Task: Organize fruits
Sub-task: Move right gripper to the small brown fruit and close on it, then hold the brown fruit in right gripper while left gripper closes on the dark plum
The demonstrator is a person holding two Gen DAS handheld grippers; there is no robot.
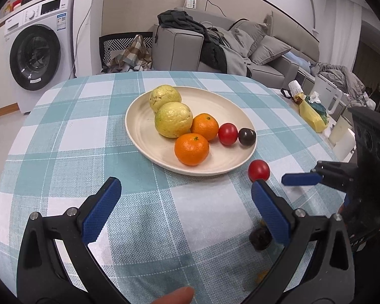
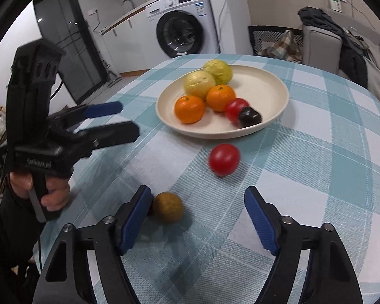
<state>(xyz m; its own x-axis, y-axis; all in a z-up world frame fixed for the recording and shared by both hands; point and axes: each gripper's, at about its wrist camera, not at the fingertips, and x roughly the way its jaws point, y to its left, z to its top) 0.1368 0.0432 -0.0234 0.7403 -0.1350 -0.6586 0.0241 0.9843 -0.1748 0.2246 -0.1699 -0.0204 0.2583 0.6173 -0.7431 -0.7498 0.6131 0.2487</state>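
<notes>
A cream plate (image 1: 144,136) (image 2: 271,86) on the checked tablecloth holds two yellow-green guavas (image 1: 173,122) (image 2: 199,84), two oranges (image 1: 191,149) (image 2: 189,109), a red tomato (image 1: 227,133) (image 2: 234,107) and a dark plum (image 1: 247,136) (image 2: 249,117). A second red tomato (image 1: 259,170) (image 2: 224,160) lies on the cloth just off the plate. A small brown fruit (image 1: 260,238) (image 2: 167,207) lies beside it. My left gripper (image 1: 186,197) (image 2: 119,119) is open and empty. My right gripper (image 2: 197,212) is open and empty, its left finger (image 2: 136,217) beside the brown fruit.
The round table's edge (image 1: 25,116) curves at left. A yellow bag (image 1: 311,116), a white kettle (image 1: 326,96) and cups stand at the far right. A washing machine (image 1: 38,43), a chair and a grey sofa (image 1: 240,45) stand behind.
</notes>
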